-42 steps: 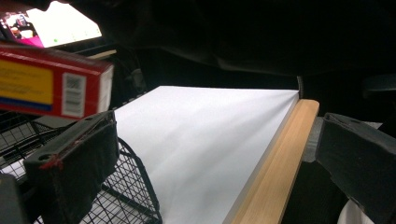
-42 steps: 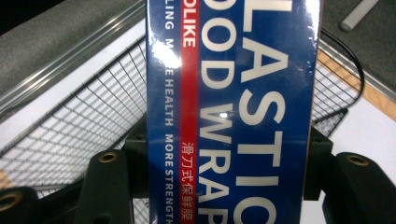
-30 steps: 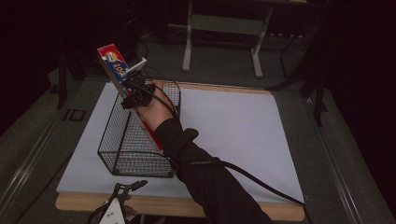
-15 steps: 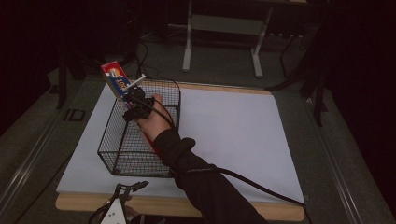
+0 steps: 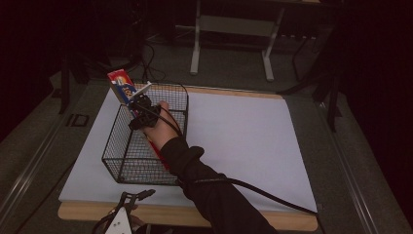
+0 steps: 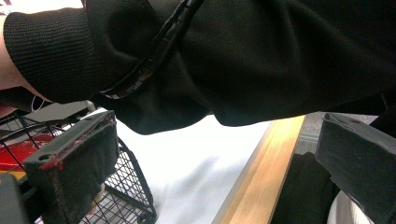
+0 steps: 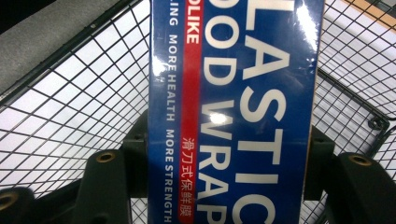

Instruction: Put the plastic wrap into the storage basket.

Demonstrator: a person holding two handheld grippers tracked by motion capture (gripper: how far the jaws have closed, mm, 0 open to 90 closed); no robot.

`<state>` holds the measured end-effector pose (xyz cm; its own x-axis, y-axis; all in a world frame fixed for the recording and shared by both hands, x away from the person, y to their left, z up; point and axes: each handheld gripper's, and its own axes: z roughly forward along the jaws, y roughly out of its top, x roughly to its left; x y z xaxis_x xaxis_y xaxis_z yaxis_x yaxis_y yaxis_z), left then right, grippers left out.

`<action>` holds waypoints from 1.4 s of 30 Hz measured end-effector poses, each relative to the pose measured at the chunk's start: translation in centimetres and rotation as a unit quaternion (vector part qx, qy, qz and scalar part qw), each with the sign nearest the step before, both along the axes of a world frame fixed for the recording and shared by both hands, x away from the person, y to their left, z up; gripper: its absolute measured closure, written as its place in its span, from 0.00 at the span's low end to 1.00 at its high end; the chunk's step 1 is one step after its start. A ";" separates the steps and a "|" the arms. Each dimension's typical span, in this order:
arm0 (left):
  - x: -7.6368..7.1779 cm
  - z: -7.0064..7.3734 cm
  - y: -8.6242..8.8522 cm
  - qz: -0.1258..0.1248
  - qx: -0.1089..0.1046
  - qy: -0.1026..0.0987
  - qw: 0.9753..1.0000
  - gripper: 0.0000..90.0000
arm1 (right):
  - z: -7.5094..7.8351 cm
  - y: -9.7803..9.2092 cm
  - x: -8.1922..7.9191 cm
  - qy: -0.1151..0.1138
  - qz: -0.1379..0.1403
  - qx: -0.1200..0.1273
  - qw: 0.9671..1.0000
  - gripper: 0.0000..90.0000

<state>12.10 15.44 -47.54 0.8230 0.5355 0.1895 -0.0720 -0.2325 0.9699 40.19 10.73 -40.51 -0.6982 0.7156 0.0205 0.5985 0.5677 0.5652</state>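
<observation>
Right gripper (image 7: 229, 186) fingers clenched on the plastic wrap box (image 7: 233, 107): light, stiff, glossy-slippery, so grip mid-length over the wire basket (image 5: 127, 168); left gripper (image 6: 219, 177) released.

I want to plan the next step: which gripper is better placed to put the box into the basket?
The right gripper: it grips the plastic wrap box over the wire basket. The left gripper hangs open at the table edge.

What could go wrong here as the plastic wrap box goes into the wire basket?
1. The plastic wrap box is long and tilted, its top end sticking out past the wire basket rim; it may catch on the far wall rather than lie flat.
2. The right gripper grips it partway along, so the glossy box might pivot or slip between the jaws.
3. The basket looks light; a push from the box could slide it on the white sheet.
</observation>
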 end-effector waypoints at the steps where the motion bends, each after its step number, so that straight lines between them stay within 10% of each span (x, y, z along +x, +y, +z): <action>1: 0.0 0.0 0.0 0.000 0.000 0.000 1.000 0.00 | 0.0 0.0 0.1 0.003 -0.002 0.000 1.000 0.43; 8: 0.1 0.0 -0.1 -0.002 0.001 0.001 1.000 0.00 | -1.1 0.2 0.5 -0.003 -0.005 -0.036 0.999 0.43; 28: 0.2 -0.1 -0.3 -0.005 0.009 0.004 1.000 0.00 | -2.5 -1.2 -0.3 0.020 0.009 -0.025 0.999 0.41; 42: 0.2 -0.2 -0.3 -0.006 0.009 0.007 1.000 0.00 | -3.5 -2.1 1.7 0.040 -0.037 -0.022 0.998 0.40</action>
